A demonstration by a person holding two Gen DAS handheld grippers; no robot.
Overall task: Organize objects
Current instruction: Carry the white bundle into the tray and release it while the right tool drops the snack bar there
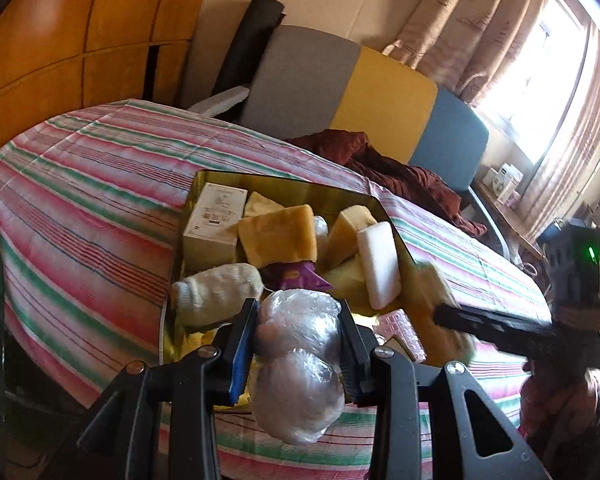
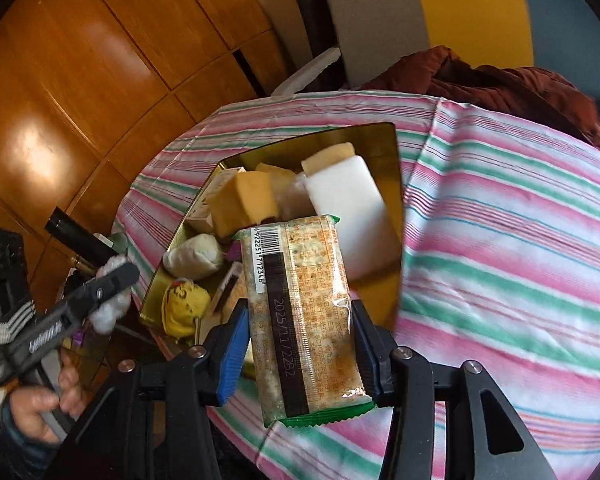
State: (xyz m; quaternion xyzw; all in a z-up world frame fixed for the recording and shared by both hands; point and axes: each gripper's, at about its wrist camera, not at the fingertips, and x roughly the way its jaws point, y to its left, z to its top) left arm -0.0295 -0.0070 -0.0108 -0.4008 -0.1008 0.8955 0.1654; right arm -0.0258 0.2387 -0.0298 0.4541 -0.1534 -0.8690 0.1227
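My left gripper point(image 1: 298, 312) is shut on a clear plastic bag of round pale lumps point(image 1: 296, 364), held just above the near end of a gold tin point(image 1: 284, 184). In the tin lie a white box point(image 1: 214, 216), yellow sponge blocks point(image 1: 276, 236), a white bar point(image 1: 378, 264), a rolled cream cloth point(image 1: 220, 288) and a purple packet point(image 1: 296, 274). My right gripper point(image 2: 300, 312) is shut on a cracker packet point(image 2: 304, 320) with a barcode, over the tin point(image 2: 380, 136). A yellow plush toy point(image 2: 184, 304) also lies inside. The left gripper point(image 2: 112, 280) shows at the left, in a person's hand point(image 2: 40, 404).
The tin stands on a table under a pink, green and white striped cloth point(image 1: 92, 184). Behind it is a chair with a grey, yellow and blue back point(image 1: 364, 84) and a maroon garment point(image 1: 400, 172). A wooden wardrobe point(image 2: 80, 60) is at the left, a curtained window point(image 1: 540, 80) at the right.
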